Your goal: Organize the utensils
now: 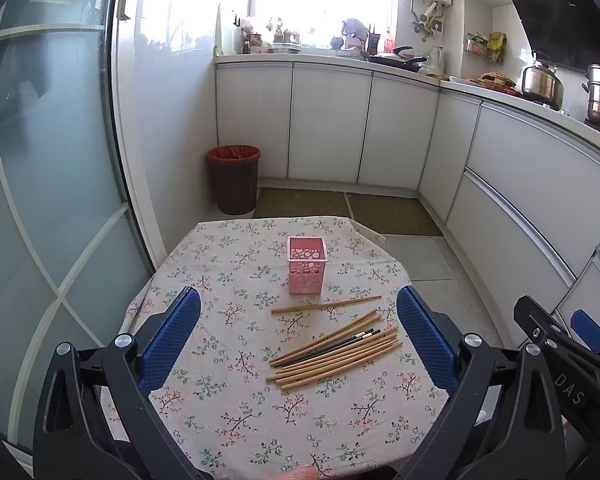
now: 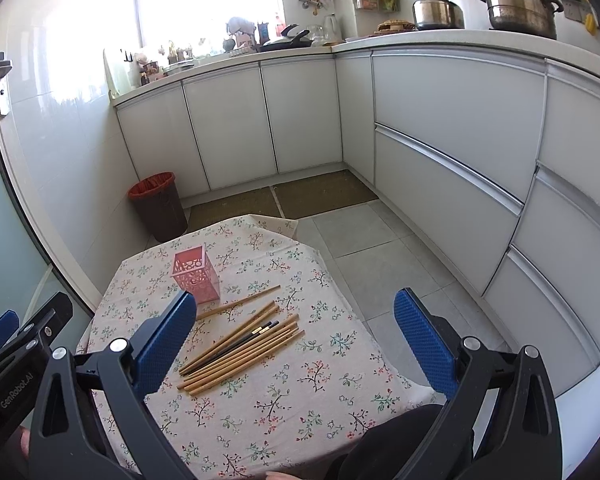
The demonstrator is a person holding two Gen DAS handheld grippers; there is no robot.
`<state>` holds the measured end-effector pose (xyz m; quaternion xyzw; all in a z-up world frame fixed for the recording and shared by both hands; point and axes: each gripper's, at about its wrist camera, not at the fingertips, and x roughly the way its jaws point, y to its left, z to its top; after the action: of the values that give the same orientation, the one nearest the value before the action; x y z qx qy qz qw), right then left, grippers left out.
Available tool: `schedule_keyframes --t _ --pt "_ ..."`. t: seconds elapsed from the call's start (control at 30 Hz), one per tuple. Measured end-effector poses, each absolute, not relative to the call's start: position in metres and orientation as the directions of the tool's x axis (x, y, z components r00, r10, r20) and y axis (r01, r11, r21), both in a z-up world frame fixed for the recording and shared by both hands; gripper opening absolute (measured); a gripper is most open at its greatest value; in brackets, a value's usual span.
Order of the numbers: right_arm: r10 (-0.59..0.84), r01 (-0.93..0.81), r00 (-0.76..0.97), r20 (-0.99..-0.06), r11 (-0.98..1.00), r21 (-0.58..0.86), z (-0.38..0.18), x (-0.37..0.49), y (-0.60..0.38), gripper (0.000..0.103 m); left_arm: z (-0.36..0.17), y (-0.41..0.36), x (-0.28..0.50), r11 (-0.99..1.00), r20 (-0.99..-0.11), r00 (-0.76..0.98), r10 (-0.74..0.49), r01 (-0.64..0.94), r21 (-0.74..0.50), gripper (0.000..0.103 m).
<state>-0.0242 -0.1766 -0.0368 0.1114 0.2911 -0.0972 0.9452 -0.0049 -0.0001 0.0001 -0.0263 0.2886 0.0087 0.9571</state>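
Both the left claw (image 1: 298, 344) and the right claw (image 2: 296, 344) hang above the worktop (image 1: 236, 412), fingers wide apart, holding nothing. Under them lies a bundle of chopsticks (image 1: 336, 350), one chopstick (image 1: 326, 305) apart, beside the pink holder (image 1: 306, 266).

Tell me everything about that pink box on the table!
The pink box is a small, square, open-topped holder that looks like plastic. Its walls are full of round cut-out holes. It stands upright on the flowery tablecloth, toward the far side of the table, and looks empty. Nothing else touches it: the chopsticks lie flat on the cloth just in front of it, one lone stick nearest. Both grippers are apart from it.
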Motion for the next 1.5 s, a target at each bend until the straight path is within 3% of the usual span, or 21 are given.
schedule_keyframes --t 0.83,1.0,1.17,1.37,1.5 --pt "-0.116 0.27 0.788 -0.605 0.948 0.17 -0.047 -0.015 -0.183 0.096 -0.01 -0.003 0.007 0.999 -0.581 0.814 -0.003 -0.023 -0.037 0.096" --pt "-0.092 0.354 0.721 -0.687 0.901 0.251 -0.082 0.01 -0.214 0.096 -0.048 -0.023 0.052 0.996 -0.688 0.726 -0.008 0.068 0.06 0.096" --pt "-0.026 0.417 0.631 -0.775 0.854 0.31 -0.136 0.043 -0.255 0.096 -0.119 -0.057 0.118 0.961 -0.828 0.56 -0.029 0.244 0.132 0.096" --pt "0.092 0.437 0.553 -0.828 0.814 0.382 -0.2 0.079 -0.286 0.096 -0.175 -0.106 0.205 0.899 -0.908 0.405 -0.105 0.429 0.087 0.096" --pt "0.157 0.453 0.513 -0.844 0.786 0.421 -0.235 0.096 -0.295 0.096 -0.206 -0.143 0.258 0.848 -0.937 0.34 -0.079 0.517 0.116 0.095"
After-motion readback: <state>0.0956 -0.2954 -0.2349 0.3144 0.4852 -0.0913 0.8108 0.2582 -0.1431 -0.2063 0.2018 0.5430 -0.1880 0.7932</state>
